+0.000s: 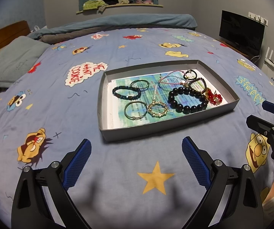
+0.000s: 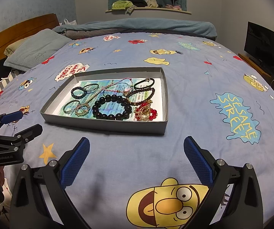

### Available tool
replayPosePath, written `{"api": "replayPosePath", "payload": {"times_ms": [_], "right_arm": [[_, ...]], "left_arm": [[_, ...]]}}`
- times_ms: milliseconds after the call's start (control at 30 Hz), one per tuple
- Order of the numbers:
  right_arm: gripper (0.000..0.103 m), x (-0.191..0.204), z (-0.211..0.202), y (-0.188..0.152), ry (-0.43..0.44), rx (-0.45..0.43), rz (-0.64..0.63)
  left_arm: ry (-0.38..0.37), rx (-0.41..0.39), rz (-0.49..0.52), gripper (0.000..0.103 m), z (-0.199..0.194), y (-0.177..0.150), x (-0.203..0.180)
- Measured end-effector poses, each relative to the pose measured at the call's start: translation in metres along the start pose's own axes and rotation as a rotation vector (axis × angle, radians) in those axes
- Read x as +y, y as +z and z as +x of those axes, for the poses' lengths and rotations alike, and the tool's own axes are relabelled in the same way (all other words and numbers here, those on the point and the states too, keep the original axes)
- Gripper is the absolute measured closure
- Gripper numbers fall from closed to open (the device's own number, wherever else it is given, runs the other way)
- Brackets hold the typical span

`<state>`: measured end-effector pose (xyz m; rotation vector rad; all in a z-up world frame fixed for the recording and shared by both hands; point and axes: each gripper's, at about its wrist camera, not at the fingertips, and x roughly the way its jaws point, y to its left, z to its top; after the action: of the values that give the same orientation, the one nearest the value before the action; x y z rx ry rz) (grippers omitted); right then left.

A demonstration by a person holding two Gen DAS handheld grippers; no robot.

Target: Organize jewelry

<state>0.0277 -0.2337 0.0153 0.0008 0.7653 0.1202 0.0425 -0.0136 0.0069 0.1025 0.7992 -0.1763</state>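
Note:
A grey shallow box lid lies on the bed and holds several pieces of jewelry on a printed sheet. A large black bead bracelet lies in the middle. Red and gold earrings lie at its right. A dark blue bead bracelet, silver bangles, a gold ring brooch and a pink cord lie around them. My left gripper is open and empty, short of the box. My right gripper is open and empty too.
The bed has a blue cartoon-print cover. A grey pillow and wooden headboard are at the left. A folded blanket lies at the far edge. A dark screen stands at the right.

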Motion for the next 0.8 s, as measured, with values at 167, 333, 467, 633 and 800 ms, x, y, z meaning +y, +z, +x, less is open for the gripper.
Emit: {"api": "replayPosePath", "payload": {"times_ms": [167,333,467,633,800], "right_arm": [[0.006,0.0001,-0.0001,0.0001,0.000,-0.001,-0.001],[0.006,0.0001,0.0000,0.0002,0.001,0.001,-0.001],[0.006,0.0002,0.0001,0.0004,0.000,0.001,0.001],[0.006,0.0000,0.0017,-0.0011,-0.001,0.003,0.001],[0.006,-0.0003,0.0020,-0.0016,-0.002,0.004,0.001]], "left_arm": [[0.000,0.000,0.000,0.008,-0.0001,0.0000,0.0000],[0.001,0.000,0.000,0.008,-0.0002,0.0000,-0.0001],[0.006,-0.010,0.003,0.008,0.0009,-0.0007,-0.0003],[0.006,-0.046,0.012,0.008,0.0004,-0.0025,0.0005],[0.007,-0.043,0.016,0.008,0.0014,-0.0021,0.0020]]}}
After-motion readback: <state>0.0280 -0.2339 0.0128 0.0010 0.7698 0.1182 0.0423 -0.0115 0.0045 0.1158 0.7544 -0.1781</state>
